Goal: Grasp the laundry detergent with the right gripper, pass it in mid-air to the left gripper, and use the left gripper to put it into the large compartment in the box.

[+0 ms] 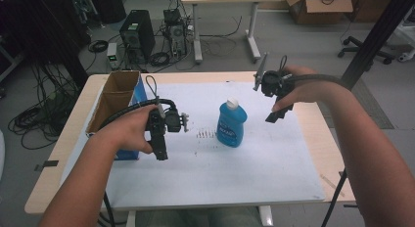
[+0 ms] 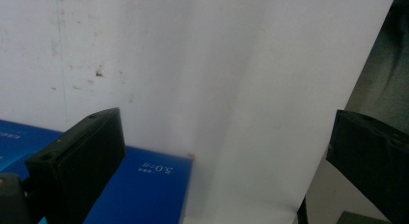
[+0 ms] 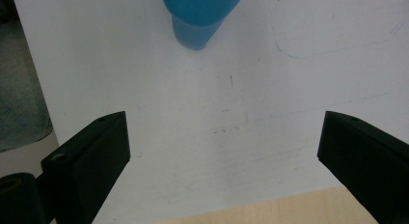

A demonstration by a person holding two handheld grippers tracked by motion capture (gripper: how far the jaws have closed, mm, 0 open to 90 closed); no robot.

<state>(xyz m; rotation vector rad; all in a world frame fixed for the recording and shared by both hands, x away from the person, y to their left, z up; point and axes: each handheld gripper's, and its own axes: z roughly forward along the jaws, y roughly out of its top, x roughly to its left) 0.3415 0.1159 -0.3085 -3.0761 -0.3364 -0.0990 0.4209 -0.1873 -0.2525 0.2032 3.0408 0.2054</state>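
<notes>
Left claw (image 1: 160, 153) hovering wide open, empty, beside one blue carton (image 1: 138, 92). Right claw (image 1: 274, 117) gaping, empty, near one blue soap bottle (image 1: 230, 123) standing on surface (image 1: 293, 188).

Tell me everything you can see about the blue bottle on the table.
The bottle looks like translucent blue plastic, with a white cap on top and a blue label with white lettering on its front. It stands upright on the white sheet near the table's middle, between the two grippers. Nothing touches it except the sheet below. The right gripper view shows its lower part from above.
</notes>
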